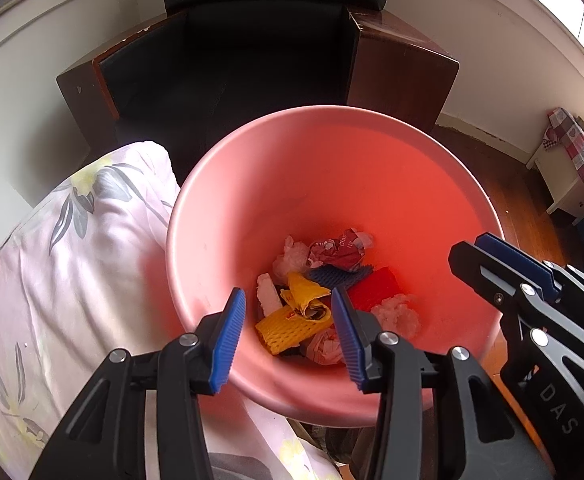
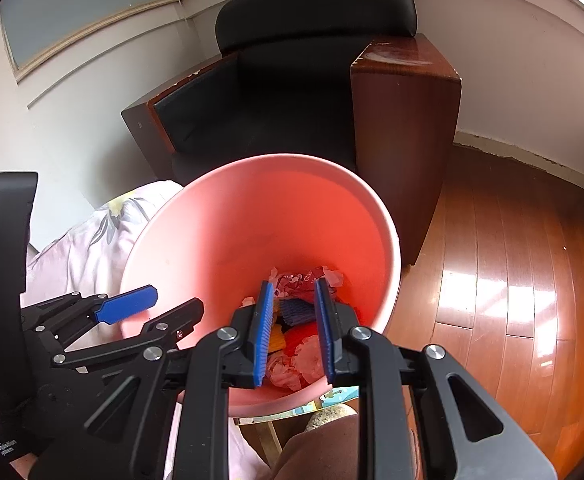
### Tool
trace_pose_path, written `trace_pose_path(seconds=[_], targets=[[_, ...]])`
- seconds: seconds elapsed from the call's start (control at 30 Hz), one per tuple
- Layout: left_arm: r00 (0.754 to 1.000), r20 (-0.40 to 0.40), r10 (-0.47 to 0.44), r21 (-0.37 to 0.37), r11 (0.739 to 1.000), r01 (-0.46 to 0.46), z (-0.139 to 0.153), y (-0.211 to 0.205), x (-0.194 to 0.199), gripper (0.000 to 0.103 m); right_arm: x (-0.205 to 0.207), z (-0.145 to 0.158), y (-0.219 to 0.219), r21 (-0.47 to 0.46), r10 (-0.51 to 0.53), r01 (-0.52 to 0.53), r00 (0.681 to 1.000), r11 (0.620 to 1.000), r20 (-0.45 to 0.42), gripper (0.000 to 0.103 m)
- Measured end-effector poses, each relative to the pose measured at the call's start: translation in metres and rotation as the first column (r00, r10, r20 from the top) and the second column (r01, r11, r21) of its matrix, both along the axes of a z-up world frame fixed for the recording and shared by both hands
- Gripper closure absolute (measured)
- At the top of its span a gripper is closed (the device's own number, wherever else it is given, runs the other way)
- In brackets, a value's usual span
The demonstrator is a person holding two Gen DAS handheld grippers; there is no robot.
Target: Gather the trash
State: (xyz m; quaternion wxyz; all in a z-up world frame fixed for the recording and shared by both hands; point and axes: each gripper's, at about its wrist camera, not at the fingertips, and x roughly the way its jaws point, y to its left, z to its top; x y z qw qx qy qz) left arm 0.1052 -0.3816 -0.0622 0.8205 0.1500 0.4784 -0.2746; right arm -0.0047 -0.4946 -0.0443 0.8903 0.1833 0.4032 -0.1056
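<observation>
Pink bin (image 1: 251,184) of crumpled trash (image 1: 316,300), left tool (image 1: 287,336) spread empty, right tool (image 2: 292,328) parted, glossy wood floor (image 2: 512,300) only from right wrist

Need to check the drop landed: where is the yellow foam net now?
In the left wrist view, the yellow foam net lies at the bottom of the pink bin, near side, beside the crumpled yellow wrapper.
</observation>
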Motion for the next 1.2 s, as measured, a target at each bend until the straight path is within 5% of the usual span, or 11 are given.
trace_pose_path(seconds=[1.2], targets=[[0.992, 0.064, 0.111, -0.126, 0.987, -0.102, 0.039, 0.079, -0.043, 0.059, -0.05, 0.032, 0.043, -0.04, 0.019, -0.016, 0.997, 0.999, 0.073, 0.075]])
